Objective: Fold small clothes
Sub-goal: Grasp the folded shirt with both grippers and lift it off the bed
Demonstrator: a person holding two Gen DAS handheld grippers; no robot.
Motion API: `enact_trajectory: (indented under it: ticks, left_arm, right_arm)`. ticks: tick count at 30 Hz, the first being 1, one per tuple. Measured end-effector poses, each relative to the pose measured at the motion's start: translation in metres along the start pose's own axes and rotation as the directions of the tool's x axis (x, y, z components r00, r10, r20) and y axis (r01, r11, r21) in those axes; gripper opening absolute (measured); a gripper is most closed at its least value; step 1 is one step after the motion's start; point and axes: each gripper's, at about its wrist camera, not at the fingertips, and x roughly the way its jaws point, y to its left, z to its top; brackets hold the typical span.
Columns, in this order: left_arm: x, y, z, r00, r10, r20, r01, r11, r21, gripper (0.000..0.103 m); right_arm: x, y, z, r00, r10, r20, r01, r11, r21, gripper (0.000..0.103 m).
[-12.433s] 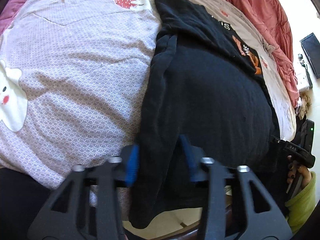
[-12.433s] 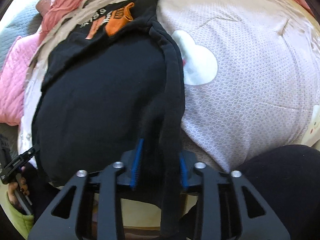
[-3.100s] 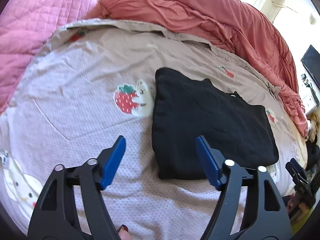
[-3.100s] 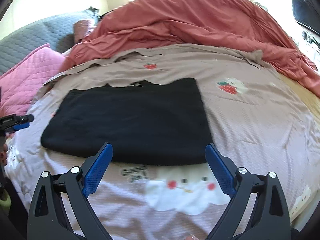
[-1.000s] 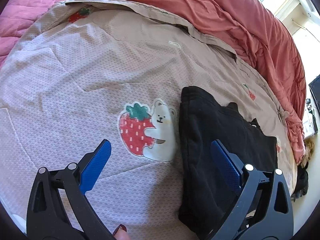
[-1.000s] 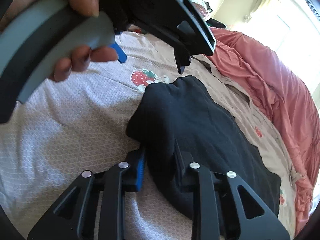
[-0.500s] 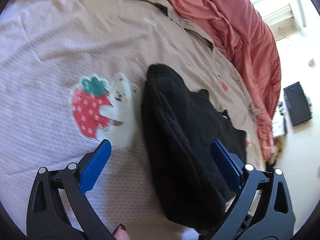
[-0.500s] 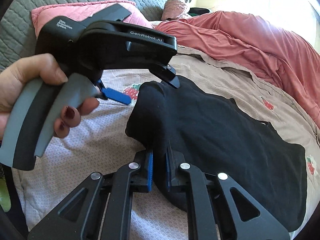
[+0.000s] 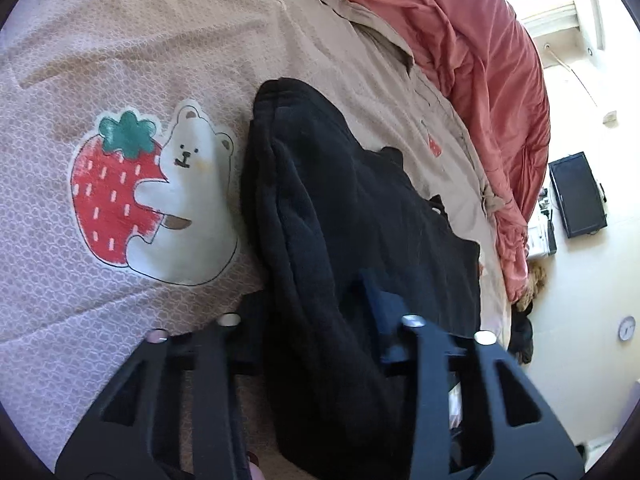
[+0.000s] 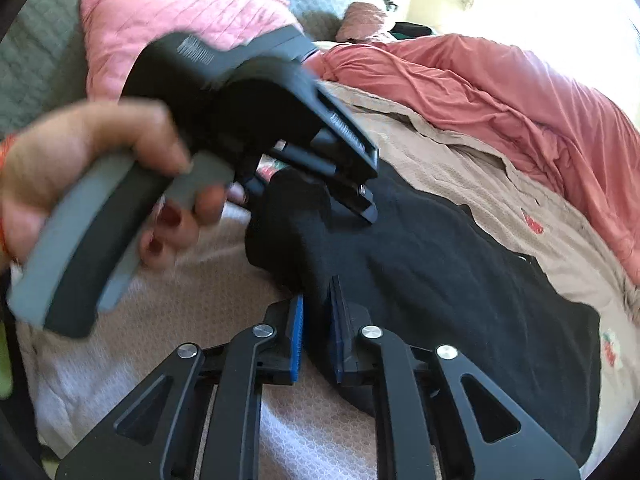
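A folded black garment (image 9: 360, 208) lies on the patterned bedsheet (image 9: 120, 40). My left gripper (image 9: 316, 304) straddles the thick folded edge, its jaws closing, with the bunched cloth filling the gap between the pads. In the right wrist view a person's hand (image 10: 100, 152) holds that left gripper (image 10: 310, 198) tilted down onto the far corner of the garment (image 10: 460, 272). My right gripper (image 10: 316, 312) has the near corner of the same edge between its blue pads; the jaws are opening slightly, but the cloth is still pinched between them.
A salmon-red duvet (image 9: 480, 60) is heaped along the far side of the bed. A pink quilted pillow (image 10: 172, 28) leans on a grey padded headboard (image 10: 40, 40). A strawberry-and-bear print (image 9: 148, 192) lies left of the garment. A black monitor (image 9: 576, 196) stands beyond the bed.
My left gripper came down onto the garment's edge and its jaws went from wide open to closed around the cloth. My right gripper kept its hold on the near corner and rolled a little.
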Motion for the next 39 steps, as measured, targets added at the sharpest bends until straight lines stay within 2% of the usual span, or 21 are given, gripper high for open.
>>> enact_trajectory:
  ticks: [2, 4, 8, 9, 10, 11, 13, 16, 18, 19, 22, 30, 39]
  left_arm:
    - [-0.004, -0.001, 0.002, 1.000, -0.015, 0.010, 0.015, 1.000, -0.004, 0.020]
    - [-0.007, -0.003, 0.003, 0.999, -0.027, 0.018, 0.027, 1.000, 0.000, 0.019]
    - [-0.009, -0.006, 0.004, 0.999, -0.037, 0.023, 0.037, 0.999, 0.016, 0.019]
    - [-0.008, -0.006, 0.004, 0.999, -0.037, 0.021, 0.037, 0.999, 0.017, 0.019]
    - [-0.007, -0.006, 0.004, 0.999, -0.037, 0.020, 0.037, 0.999, 0.018, 0.019]
    - [-0.006, -0.005, 0.004, 0.999, -0.035, 0.017, 0.035, 0.999, 0.020, 0.024]
    - [-0.004, -0.004, 0.003, 0.999, -0.046, 0.013, 0.046, 0.999, 0.012, 0.032]
    - [-0.002, -0.009, 0.002, 0.999, -0.042, 0.015, 0.041, 0.999, 0.025, 0.032]
    - [-0.003, -0.018, -0.002, 0.999, -0.028, 0.023, 0.027, 0.998, 0.054, 0.028]
    - [-0.004, -0.024, -0.004, 0.999, -0.023, 0.028, 0.021, 0.997, 0.068, 0.019]
    - [-0.009, -0.032, -0.007, 0.998, -0.046, 0.044, 0.043, 0.997, 0.071, 0.017]
    - [-0.022, -0.075, -0.027, 0.989, -0.093, 0.117, 0.078, 0.989, 0.128, 0.016]
    - [-0.004, -0.146, -0.045, 0.993, -0.067, 0.100, 0.046, 0.980, 0.194, 0.016]
  right_arm:
    - [0.002, 0.007, -0.004, 1.000, -0.028, -0.008, 0.027, 0.999, -0.046, 0.030]
    - [0.007, 0.012, -0.007, 0.998, -0.062, -0.019, 0.060, 0.995, -0.085, 0.039]
    - [0.023, 0.018, -0.010, 0.987, -0.149, -0.052, 0.140, 0.978, -0.153, 0.050]
    - [0.027, 0.018, -0.011, 0.984, -0.165, -0.061, 0.153, 0.975, -0.162, 0.050]
    - [0.030, 0.016, -0.011, 0.984, -0.162, -0.072, 0.149, 0.975, -0.163, 0.044]
    - [0.030, 0.014, -0.010, 0.986, -0.148, -0.073, 0.136, 0.979, -0.154, 0.028]
    - [0.024, 0.009, -0.008, 0.992, -0.110, -0.061, 0.101, 0.987, -0.123, 0.015]
    - [0.011, 0.007, -0.006, 0.993, -0.110, -0.036, 0.106, 0.988, -0.110, 0.008]
    - [0.002, 0.001, -0.004, 0.994, -0.111, -0.016, 0.109, 0.991, -0.079, 0.008]
    - [-0.003, -0.005, -0.003, 0.994, -0.106, -0.003, 0.106, 0.993, -0.047, 0.008]
    - [-0.018, -0.023, -0.002, 0.996, -0.086, 0.029, 0.085, 0.996, 0.031, 0.008]
    - [-0.051, -0.049, -0.010, 0.993, -0.093, 0.074, 0.086, 0.991, 0.101, 0.007]
    - [-0.089, -0.102, -0.038, 0.988, -0.121, 0.091, 0.093, 0.960, 0.262, 0.007]
